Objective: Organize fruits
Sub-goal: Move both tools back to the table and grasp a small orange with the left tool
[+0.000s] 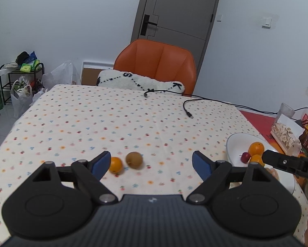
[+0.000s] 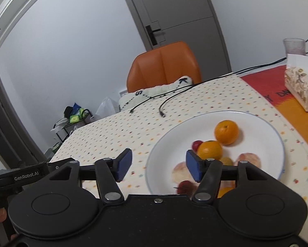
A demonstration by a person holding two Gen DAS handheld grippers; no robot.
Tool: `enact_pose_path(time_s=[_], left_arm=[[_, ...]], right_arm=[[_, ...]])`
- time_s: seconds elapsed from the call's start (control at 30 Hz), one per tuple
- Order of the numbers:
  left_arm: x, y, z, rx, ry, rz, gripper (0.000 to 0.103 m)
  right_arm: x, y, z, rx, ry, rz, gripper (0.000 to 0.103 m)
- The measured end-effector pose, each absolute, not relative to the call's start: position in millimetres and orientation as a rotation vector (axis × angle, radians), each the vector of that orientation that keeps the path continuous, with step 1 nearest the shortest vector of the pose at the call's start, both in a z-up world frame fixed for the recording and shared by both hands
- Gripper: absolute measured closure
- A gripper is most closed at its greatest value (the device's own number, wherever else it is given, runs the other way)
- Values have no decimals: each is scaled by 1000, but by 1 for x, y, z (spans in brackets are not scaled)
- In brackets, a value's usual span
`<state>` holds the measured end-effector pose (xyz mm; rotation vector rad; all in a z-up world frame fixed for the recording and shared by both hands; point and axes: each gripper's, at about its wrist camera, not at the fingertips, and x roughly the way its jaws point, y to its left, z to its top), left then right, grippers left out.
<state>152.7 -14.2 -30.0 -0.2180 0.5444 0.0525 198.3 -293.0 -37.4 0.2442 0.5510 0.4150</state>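
most fruit already sits in the white plate on the right, while an orange and a kiwi wait on the tablecloth near the left gripper; that and the right gripper both gape apart, empty.

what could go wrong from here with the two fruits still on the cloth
The loose orange and kiwi lie side by side, so the open left tool closing on one may knock the other rolling. The plate is already crowded near its front rim, so another fruit dropped there could bump those fruits.
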Motion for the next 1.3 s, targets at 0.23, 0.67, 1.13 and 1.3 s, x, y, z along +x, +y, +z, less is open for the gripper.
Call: enact_pose_path(time_s=[0.23, 0.67, 1.13, 1.3], left_arm=[[149, 0, -35, -212, 566, 61, 18], [147, 21, -44, -212, 568, 77, 18], [157, 31, -58, -230, 596, 74, 31], [164, 33, -63, -246, 607, 80, 43]], right_arm=[[198, -269, -37, 216, 557, 458, 32], [198, -233, -36, 187, 551, 524, 1], [208, -202, -49, 175, 631, 596, 0], [210, -194, -55, 168, 653, 614, 1]])
